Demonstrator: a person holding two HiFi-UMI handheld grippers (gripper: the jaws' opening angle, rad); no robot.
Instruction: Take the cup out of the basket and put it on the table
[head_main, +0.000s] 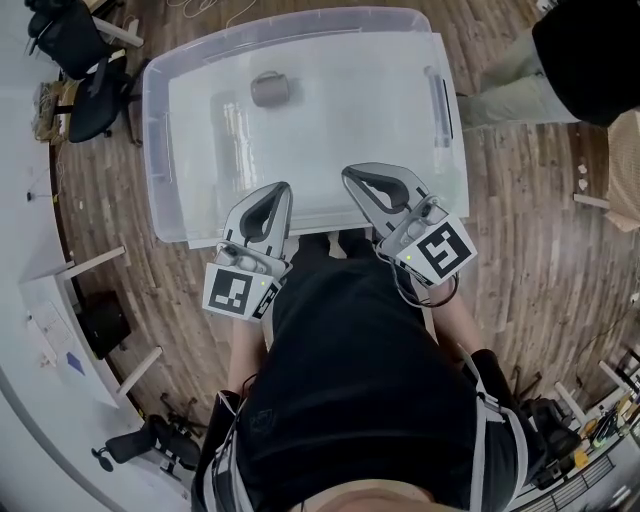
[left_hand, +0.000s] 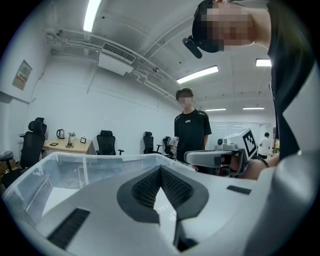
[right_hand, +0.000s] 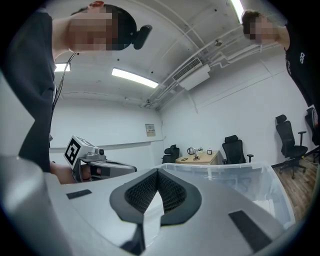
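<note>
Wood floor (head_main: 530, 230), clear plastic basket (head_main: 160, 120) mid-frame in the head view. Cup (head_main: 270, 89) sits on the basket bottom, upper centre, well apart from both tools. I've got the left hand-held gripper (head_main: 283, 188) and right hand-held gripper (head_main: 350, 173) side by side over the basket's near rim, lower centre. Both have jaws closed together with nothing between them. Bystander (head_main: 560, 60) at upper right.

The small grey cup (head_main: 270, 89) was inside the basket (head_main: 160, 150), a large clear plastic tub without lid, near its far wall, slightly left of the middle.
</note>
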